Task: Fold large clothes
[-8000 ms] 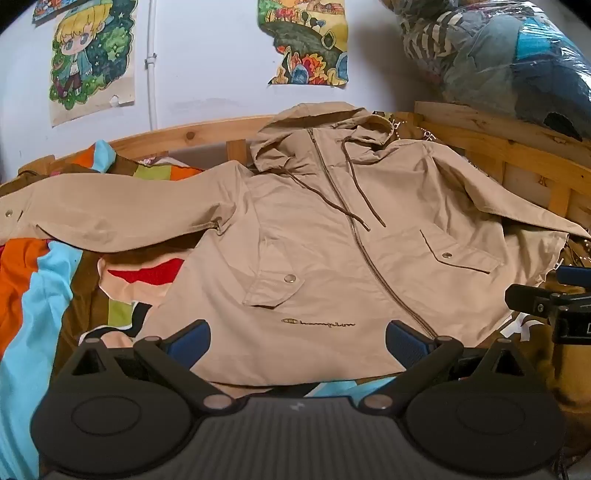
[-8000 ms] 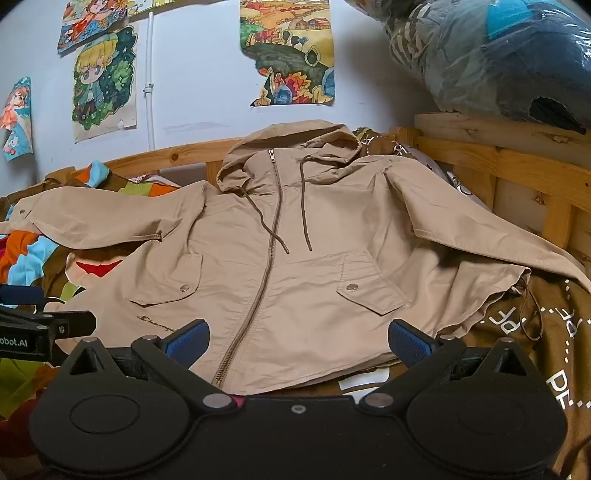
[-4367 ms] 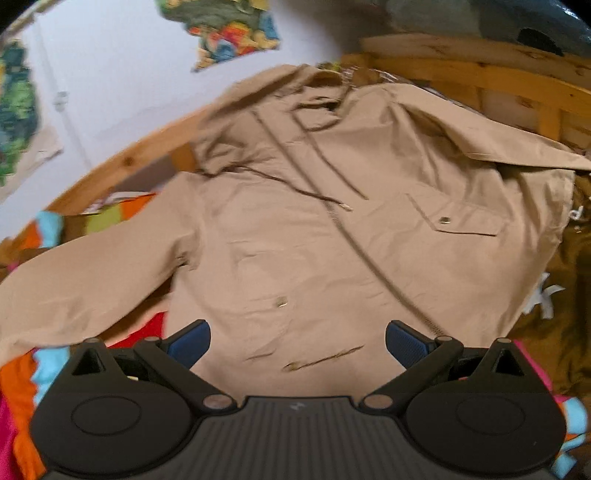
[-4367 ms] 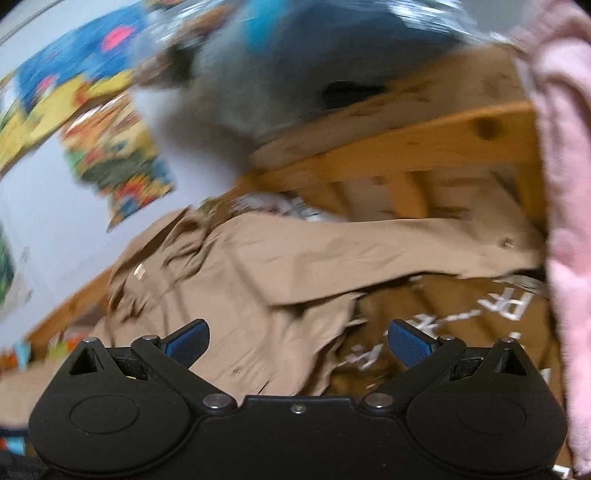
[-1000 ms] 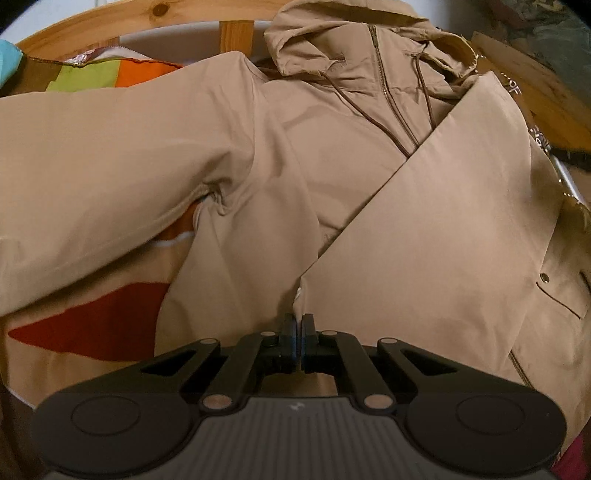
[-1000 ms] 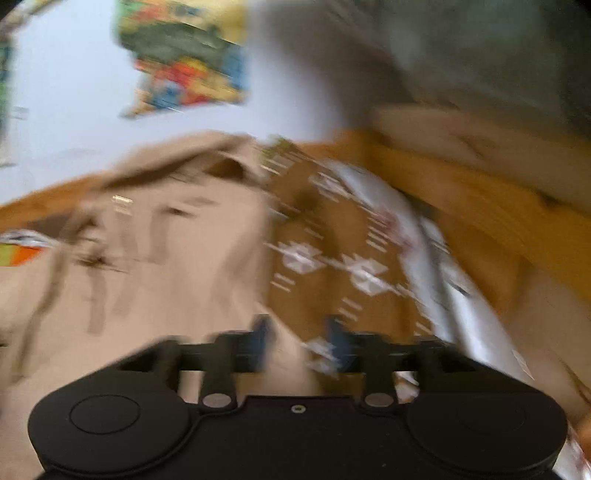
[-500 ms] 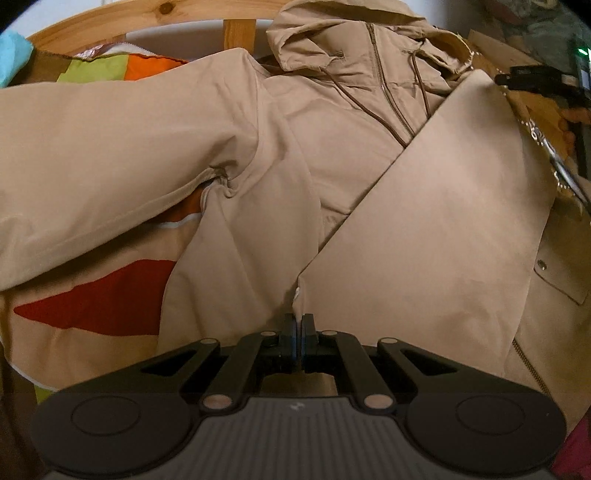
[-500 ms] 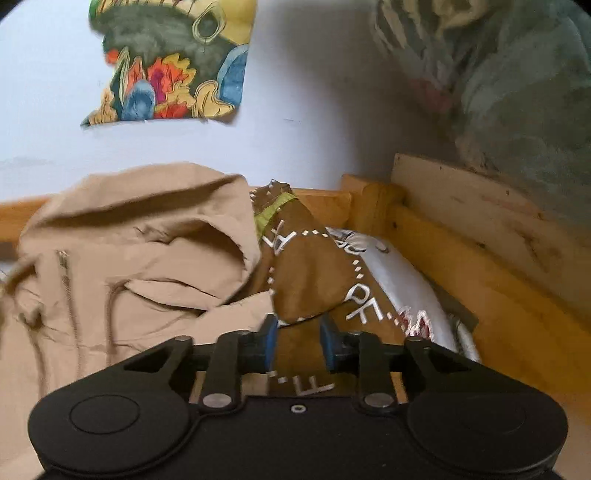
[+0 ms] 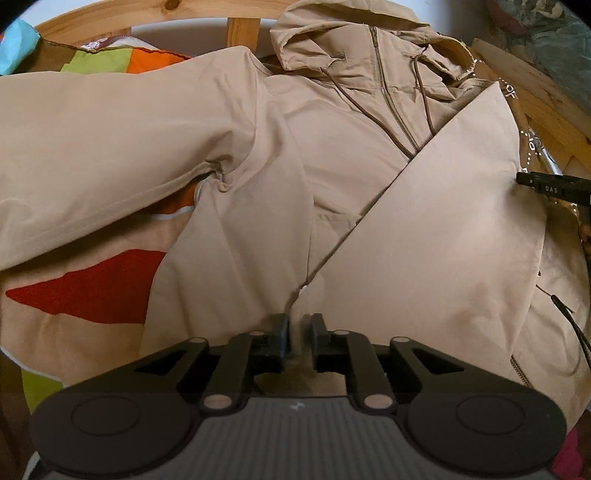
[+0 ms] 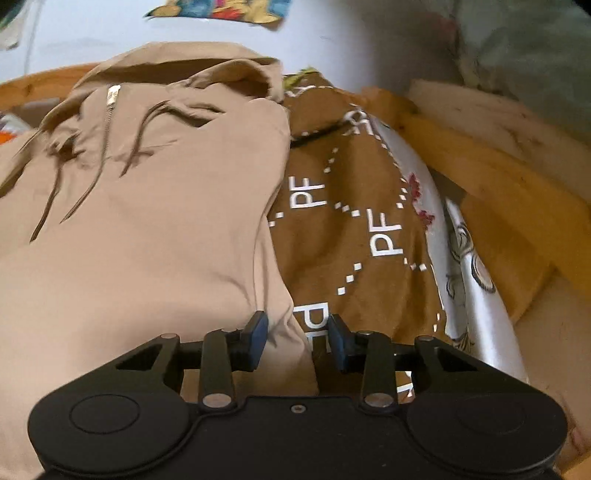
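The tan hooded jacket (image 9: 332,155) lies face up on the bed, hood toward the wooden headboard (image 9: 147,11), over a colourful patchwork blanket (image 9: 85,288). One side, sleeve and panel together, is folded diagonally across the front, and its free corner sits between the fingers of the left claw (image 9: 298,334), which stand narrowly apart with the cloth between them but apparently not pinched. The right claw (image 10: 297,338) is partly open over the folded outer edge of the jacket, astride the line where tan cloth meets the brown printed blanket (image 10: 351,221); it holds nothing that I can see.

The step in hand looks like setting down this first fold. To do it well, let the corner drop flat rather than dragging it on withdrawal, so the diagonal edge stays straight across the zipper (image 9: 391,110). The right claw could press or smooth the crease at the outer edge. The other sleeve (image 9: 110,129) lies spread wide and would want the same treatment, mirrored
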